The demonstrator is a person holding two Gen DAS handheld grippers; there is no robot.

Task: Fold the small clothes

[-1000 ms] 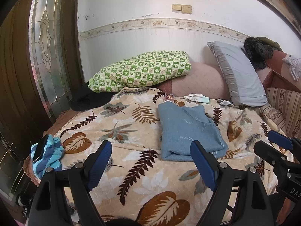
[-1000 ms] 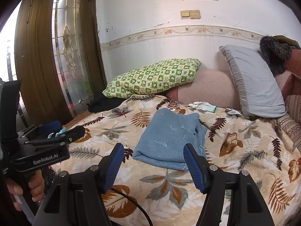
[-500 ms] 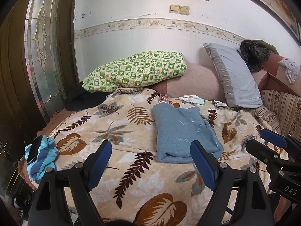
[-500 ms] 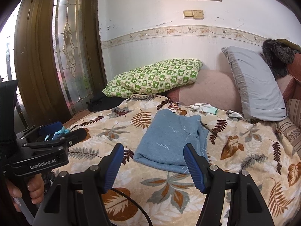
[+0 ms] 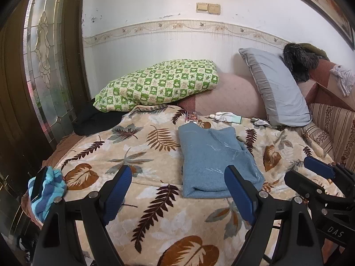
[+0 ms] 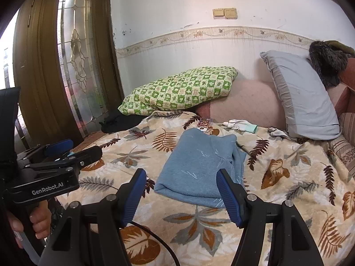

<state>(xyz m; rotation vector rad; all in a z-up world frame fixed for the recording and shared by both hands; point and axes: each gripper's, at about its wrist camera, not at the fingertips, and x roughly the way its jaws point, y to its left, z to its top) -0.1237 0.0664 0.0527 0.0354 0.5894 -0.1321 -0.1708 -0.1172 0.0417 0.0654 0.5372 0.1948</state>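
- While both tools are hovering above the near edge of the bed, we are holding the left gripper [image 5: 178,194] with its blue pads spread wide apart, clasping nothing.
- We are likewise keeping the right gripper [image 6: 180,194] parted and empty, its jaws framing the near hem of the garment.
- The folded blue sweater [image 5: 215,161] is lying flat on the leaf-print blanket [image 5: 137,155], at about 12 o'clock from the left gripper and touching neither tool.
- In the right wrist view, the same sweater [image 6: 199,166] is sitting at 12 o'clock, just beyond the fingertips.
- A green checked pillow [image 5: 159,84] is resting at 11 o'clock against the wall; a grey pillow [image 5: 277,88] is leaning at 1 o'clock.
- A striped blue cloth [image 5: 47,190] is lying at 9 o'clock on the blanket's edge, with a dark phone [image 5: 38,186] resting on it.
- A white glove [image 5: 228,117] is lying beyond the sweater, near the grey pillow.
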